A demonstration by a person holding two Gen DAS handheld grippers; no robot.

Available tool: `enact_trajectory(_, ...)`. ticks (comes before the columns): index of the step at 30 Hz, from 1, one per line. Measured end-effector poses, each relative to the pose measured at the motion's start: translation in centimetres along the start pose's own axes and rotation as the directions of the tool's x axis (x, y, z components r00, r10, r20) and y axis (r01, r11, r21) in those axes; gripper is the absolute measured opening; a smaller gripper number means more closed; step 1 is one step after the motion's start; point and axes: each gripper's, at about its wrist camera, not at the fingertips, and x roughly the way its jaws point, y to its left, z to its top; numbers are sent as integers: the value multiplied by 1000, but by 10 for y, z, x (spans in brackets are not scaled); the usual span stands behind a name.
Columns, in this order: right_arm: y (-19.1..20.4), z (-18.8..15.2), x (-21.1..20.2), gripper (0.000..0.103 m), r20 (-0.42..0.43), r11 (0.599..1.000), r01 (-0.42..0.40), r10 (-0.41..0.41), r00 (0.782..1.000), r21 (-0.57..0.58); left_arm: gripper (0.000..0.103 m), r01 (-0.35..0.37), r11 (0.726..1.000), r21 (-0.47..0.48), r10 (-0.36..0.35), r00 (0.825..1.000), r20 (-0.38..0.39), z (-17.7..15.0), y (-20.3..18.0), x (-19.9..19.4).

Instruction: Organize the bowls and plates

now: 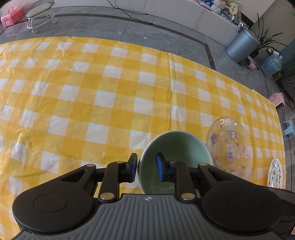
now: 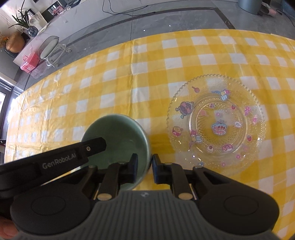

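A pale green bowl (image 1: 177,147) sits upright near the table's front edge, and both grippers have hold of it. My left gripper (image 1: 147,167) is shut on its left wall, one blue pad outside and the other inside the rim. In the right wrist view the bowl (image 2: 118,136) has its right wall pinched by my right gripper (image 2: 145,169), with the left gripper's black finger (image 2: 92,146) reaching in over the far side. A clear glass plate with cartoon prints (image 2: 215,121) lies flat just right of the bowl; it is the same plate (image 1: 229,145) seen from the left wrist.
The table is covered by a yellow and white checked cloth (image 1: 95,92). A smaller printed plate (image 1: 275,173) lies at the right edge, partly cut off. Beyond the table are a grey floor, a wheeled stool (image 1: 41,14) and a grey bin (image 1: 242,44).
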Motion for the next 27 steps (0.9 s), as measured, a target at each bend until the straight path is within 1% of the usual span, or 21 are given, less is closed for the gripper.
enact_trajectory(1, -2, 0, 2, 10, -5, 1000, -2, 2, 1000, 4, 19, -3, 1000, 3, 3, 1000, 1, -1, 0, 0)
enact_trajectory(4, -4, -1, 4, 9, -1, 1000, -9, 9, 1000, 6, 12, -24, 1000, 13, 24, 1000, 7, -1, -1, 0)
enact_trajectory(10, -1, -2, 4, 8, 4, 1000, 0, 0, 1000, 4, 11, -33, 999, 21, 33, 999, 4, -4, -1, -3)
enact_trajectory(14, 3, -7, -2, 8, 1, 1000, 5, -5, 1000, -3, 10, -33, 999, 26, 33, 999, 10, -10, -2, -14)
enact_trajectory(19, 6, -17, -20, 8, 3, 1000, -11, 11, 1000, 1, 10, -36, 999, 26, 35, 999, 28, -19, -7, -39)
enact_trajectory(24, 9, -35, -53, 8, 31, 999, -39, 39, 999, -5, 10, -50, 998, 33, 48, 997, 56, -34, -17, -77)
enact_trajectory(27, 12, -51, -73, 8, 31, 998, -59, 59, 998, -4, 10, -64, 997, 38, 61, 996, 71, -48, -24, -101)
